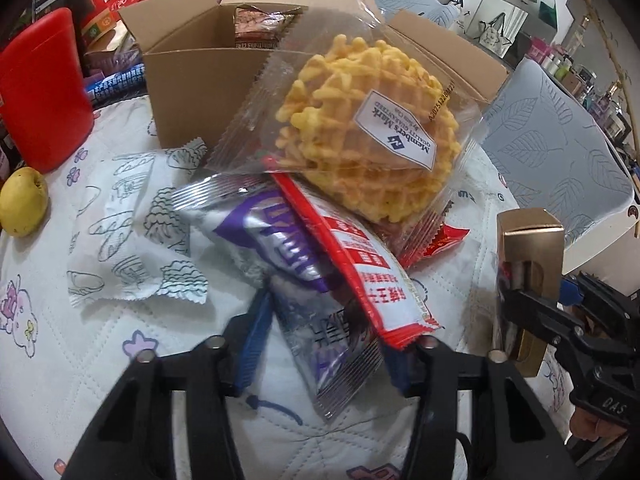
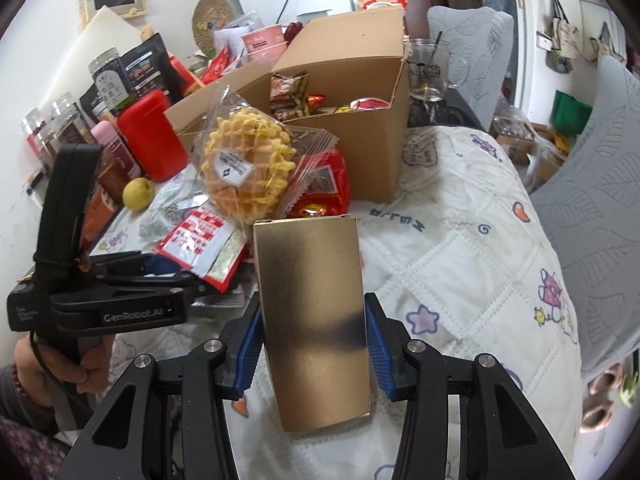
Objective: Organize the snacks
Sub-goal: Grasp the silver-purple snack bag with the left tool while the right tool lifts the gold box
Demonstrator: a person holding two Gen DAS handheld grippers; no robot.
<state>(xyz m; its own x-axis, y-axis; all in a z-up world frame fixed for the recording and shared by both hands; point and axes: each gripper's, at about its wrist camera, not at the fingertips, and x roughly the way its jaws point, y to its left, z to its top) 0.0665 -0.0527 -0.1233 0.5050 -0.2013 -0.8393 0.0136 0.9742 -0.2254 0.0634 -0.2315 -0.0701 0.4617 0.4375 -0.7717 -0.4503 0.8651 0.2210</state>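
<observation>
My left gripper is open around the near ends of a silver-purple packet and a red-white packet in the snack pile; whether the pads touch them is unclear. A clear-wrapped waffle biscuit leans on top of the pile against an open cardboard box. My right gripper is shut on a gold box, held upright over the quilt. The gold box also shows at the right of the left wrist view. The cardboard box holds several snacks.
A white printed packet lies left of the pile. A red container and a yellow pear sit at the left. Jars and bags crowd the back left. A glass mug stands behind the box. Grey chairs stand at the right.
</observation>
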